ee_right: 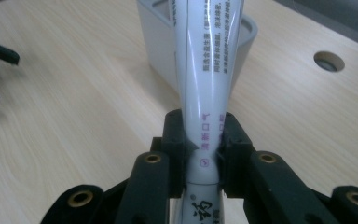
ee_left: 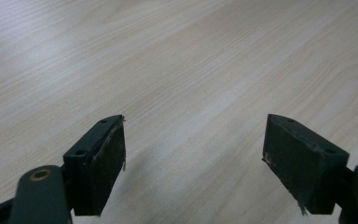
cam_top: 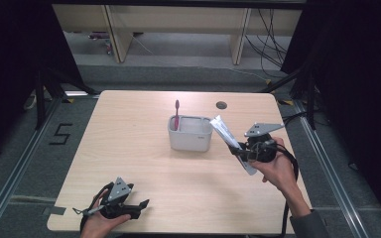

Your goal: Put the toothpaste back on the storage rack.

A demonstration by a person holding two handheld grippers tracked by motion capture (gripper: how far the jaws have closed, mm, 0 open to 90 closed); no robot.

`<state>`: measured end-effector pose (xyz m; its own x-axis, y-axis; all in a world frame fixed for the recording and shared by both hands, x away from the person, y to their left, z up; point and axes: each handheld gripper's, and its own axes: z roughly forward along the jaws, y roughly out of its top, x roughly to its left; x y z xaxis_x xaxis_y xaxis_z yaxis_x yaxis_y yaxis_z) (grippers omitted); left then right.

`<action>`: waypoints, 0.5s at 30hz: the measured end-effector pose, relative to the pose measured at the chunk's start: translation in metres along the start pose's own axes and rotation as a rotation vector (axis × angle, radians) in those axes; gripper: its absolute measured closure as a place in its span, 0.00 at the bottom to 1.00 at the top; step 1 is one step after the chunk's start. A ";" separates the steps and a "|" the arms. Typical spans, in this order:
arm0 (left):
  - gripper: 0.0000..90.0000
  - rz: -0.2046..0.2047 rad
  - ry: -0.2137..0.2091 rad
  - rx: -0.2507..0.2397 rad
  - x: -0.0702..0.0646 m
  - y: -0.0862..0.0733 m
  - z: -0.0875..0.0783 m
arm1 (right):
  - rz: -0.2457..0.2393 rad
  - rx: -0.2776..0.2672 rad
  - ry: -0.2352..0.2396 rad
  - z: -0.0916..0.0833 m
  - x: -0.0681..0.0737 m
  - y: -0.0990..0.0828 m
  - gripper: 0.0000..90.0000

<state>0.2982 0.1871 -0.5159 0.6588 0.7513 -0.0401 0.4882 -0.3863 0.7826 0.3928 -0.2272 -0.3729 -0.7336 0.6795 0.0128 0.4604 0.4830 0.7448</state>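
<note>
Pale wood-grain table (cam_top: 144,163) with rounded corners, on a grey floor between dark curtains; a round cable hole (cam_top: 221,105) sits near its upper edge. Cables trail on the floor at upper right of the high view.

White squeeze tube with purple and black print (cam_top: 230,141) is off the table, clamped near its lower third by the right gripper (cam_top: 242,153), right of frame centre. Its long axis runs diagonally, upper end toward upper left and close to the right rim of the grey rectangular plastic holder (cam_top: 190,139); touching or just apart, hard to say. In the right gripper view the pads press both sides of the tube (ee_right: 205,93), holder (ee_right: 156,51) just behind.

A pink toothbrush (cam_top: 176,113) stands upright in the holder's left corner.

Left gripper (cam_top: 144,203) lies low at the bottom left, near the table's lower edge, jaws wide apart with bare wood (ee_left: 177,70) between.

Open tabletop left of and below the holder.
</note>
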 end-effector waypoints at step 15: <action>0.23 0.018 -0.003 0.015 0.000 0.000 -0.001 | 0.008 -0.149 0.043 0.036 -0.004 0.051 0.85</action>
<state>0.2978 0.1881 -0.5152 0.6693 0.7425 -0.0277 0.4845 -0.4079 0.7738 0.4371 -0.1851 -0.3588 -0.7528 0.6567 0.0453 0.3892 0.3885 0.8352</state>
